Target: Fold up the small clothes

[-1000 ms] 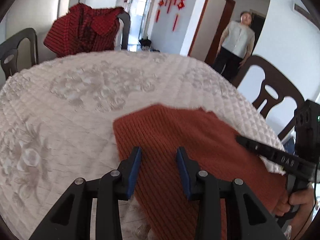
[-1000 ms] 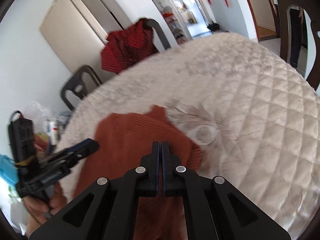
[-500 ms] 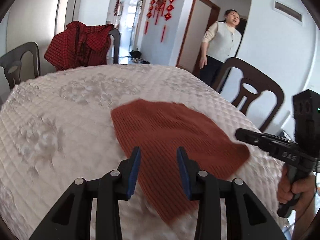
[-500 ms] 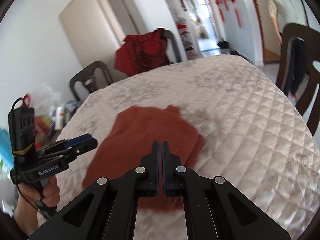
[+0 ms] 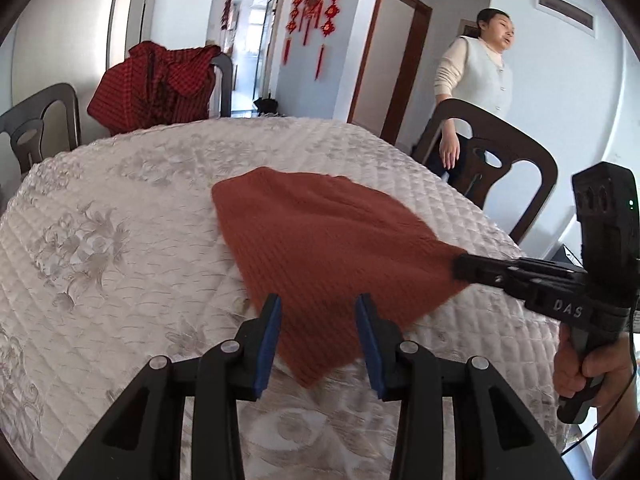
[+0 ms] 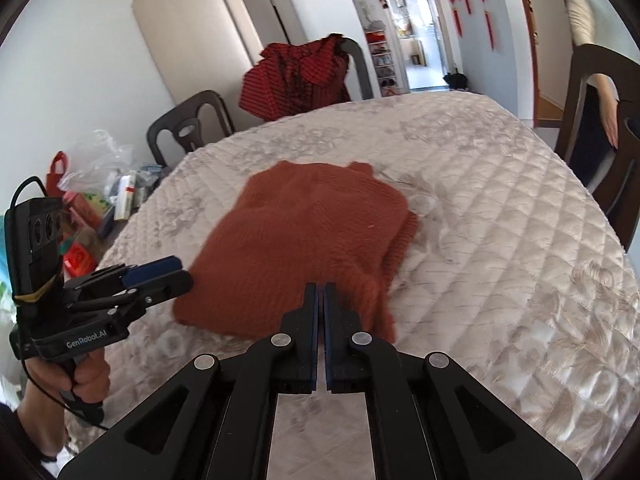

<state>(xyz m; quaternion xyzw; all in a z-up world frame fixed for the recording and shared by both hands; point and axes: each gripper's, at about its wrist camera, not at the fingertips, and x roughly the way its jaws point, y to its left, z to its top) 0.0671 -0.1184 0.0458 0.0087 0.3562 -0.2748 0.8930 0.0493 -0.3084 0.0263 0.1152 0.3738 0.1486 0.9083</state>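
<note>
Dining room with pale walls, one round tabletop [image 5: 120, 208] under a cream quilted floral cover. One rust-red knit garment [image 5: 320, 248] spread on it, straight ahead of both claws. Left claw [image 5: 318, 312] gaping wide, two blue-padded fingers [image 5: 269, 344] poised above the garment's near edge, a near corner of the knit lying between and just below them, contact not clear. Right claw [image 6: 320, 300] pinched narrow, two pads almost meeting on the near-right hem of the garment [image 6: 304, 248]; fuzzy red knit bunched at the tips, seen from the left wrist view as a stretched corner drawn into the black tips at [image 5: 464, 266]. Each tool gripped by one bare hand: right hand [image 5: 592, 372] at the far right of the left view, left hand [image 6: 76, 380] at the lower left of the right view. Beyond the garment, three dark wooden chairs counted around the tabletop: one [image 5: 40, 124] ahead-left of the left claw, one [image 5: 222, 80] at the far side draped with one red checked jacket [image 5: 156, 84], one [image 5: 492, 160] ahead-right. One woman [image 5: 480, 80] in a cream top standing behind that right-hand chair. Red knotted hangings [image 5: 316, 8] on the far wall beside an open doorway. Bags and bottles [image 6: 100, 200] heaped on the floor ahead-left of the right claw.
</note>
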